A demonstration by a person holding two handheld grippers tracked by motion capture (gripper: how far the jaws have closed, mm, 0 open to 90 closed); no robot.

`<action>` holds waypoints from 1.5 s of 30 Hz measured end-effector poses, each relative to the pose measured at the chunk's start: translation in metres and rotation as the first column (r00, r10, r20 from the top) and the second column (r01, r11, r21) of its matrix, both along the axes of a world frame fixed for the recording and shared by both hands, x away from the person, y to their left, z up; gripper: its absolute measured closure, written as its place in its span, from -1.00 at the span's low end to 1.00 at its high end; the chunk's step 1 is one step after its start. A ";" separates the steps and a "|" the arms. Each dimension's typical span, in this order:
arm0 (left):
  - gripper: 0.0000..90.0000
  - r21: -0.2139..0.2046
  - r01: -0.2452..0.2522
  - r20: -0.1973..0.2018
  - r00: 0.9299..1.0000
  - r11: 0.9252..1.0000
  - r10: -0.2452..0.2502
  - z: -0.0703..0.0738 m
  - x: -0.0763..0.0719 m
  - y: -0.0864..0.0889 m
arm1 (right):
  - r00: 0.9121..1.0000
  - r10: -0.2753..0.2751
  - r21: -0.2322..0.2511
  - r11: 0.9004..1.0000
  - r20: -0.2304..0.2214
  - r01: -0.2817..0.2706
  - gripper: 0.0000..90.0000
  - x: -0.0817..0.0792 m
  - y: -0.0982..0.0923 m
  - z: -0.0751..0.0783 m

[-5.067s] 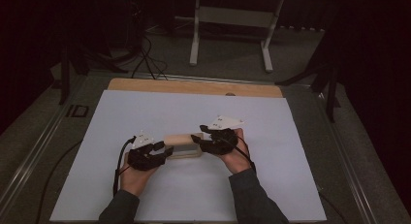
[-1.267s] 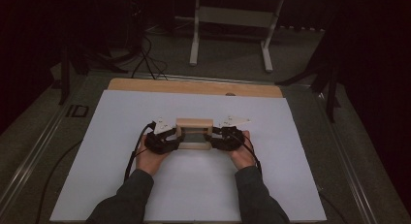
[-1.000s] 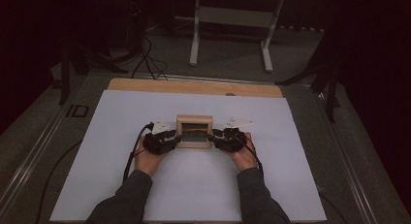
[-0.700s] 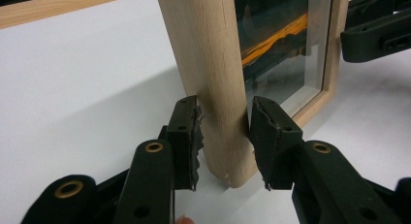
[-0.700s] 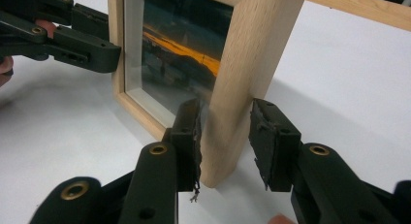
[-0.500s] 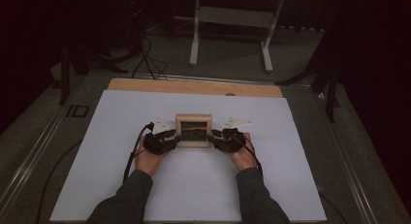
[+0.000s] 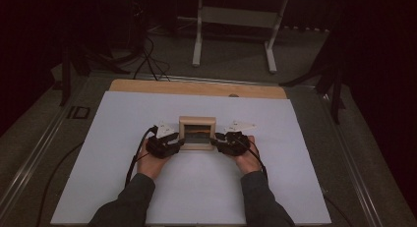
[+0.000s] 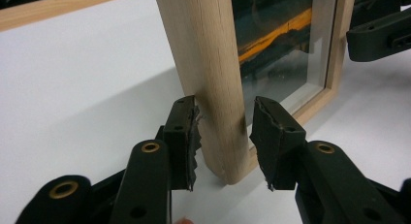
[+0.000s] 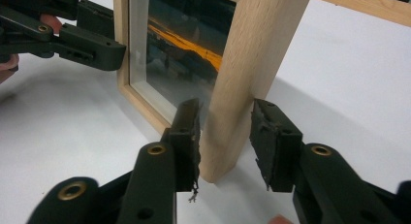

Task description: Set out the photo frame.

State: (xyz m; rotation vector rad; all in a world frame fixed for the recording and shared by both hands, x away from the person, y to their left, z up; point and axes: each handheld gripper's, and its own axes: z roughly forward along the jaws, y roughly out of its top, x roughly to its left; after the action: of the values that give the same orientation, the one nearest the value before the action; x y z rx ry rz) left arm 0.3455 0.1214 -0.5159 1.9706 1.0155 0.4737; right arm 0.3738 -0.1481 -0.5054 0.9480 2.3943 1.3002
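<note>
A light wooden picture frame (image 7: 197, 133) with a dark picture crossed by an orange streak stands upright on the white table (image 7: 196, 187). My left gripper (image 7: 178, 141) is at its left side and my right gripper (image 7: 217, 140) at its right side. In the left gripper view the frame's side post (image 8: 208, 64) sits between the jaws of the left gripper (image 8: 224, 132), with a gap at the right pad (image 8: 271, 136). The right gripper (image 9: 224, 134) likewise straddles the other post (image 9: 252, 64) with a gap. Both pairs of jaws have just been opening.
A wooden strip (image 7: 196, 87) borders the table's far edge. Beyond it stands a white stand's legs (image 7: 236, 20), with cables (image 7: 147, 55) on the floor. A metal rail (image 7: 29, 158) runs along the left side.
The frame, low and flat between the grippers five seconds ago, was tipped up and now stands upright. Both hands have kept still over the last second.
</note>
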 end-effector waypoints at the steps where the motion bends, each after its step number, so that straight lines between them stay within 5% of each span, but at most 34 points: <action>1: 0.31 0.008 -0.001 0.000 1.000 1.000 0.001 -0.001 0.000 -0.001 | 1.000 0.002 -0.001 1.000 0.000 -0.002 0.35 0.000 0.000 0.000; 10: 0.18 -0.022 -0.013 -0.002 1.000 1.000 0.013 0.001 0.001 0.001 | 1.000 -0.005 -0.011 1.000 -0.010 0.005 0.18 0.002 0.004 -0.004; 15: 0.19 -0.026 0.002 -0.012 1.000 1.000 -0.002 0.001 0.000 -0.001 | 1.000 -0.012 -0.018 1.000 -0.016 0.012 0.36 0.004 0.001 -0.005; 29: 0.20 -0.009 0.004 -0.015 1.000 1.000 -0.004 0.002 -0.003 -0.002 | 1.000 -0.011 -0.017 1.000 -0.013 0.010 0.47 0.004 0.000 -0.004; 45: 0.15 -0.049 -0.028 -0.023 0.999 0.998 0.027 0.008 -0.007 0.013 | 1.000 -0.029 -0.028 0.999 0.003 0.029 0.21 -0.006 -0.010 0.004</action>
State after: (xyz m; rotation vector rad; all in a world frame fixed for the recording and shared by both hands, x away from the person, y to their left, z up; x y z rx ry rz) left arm 0.3388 0.1345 -0.5082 1.9243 1.0597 0.4384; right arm 0.3676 -0.1578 -0.5010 0.9683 2.3817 1.2536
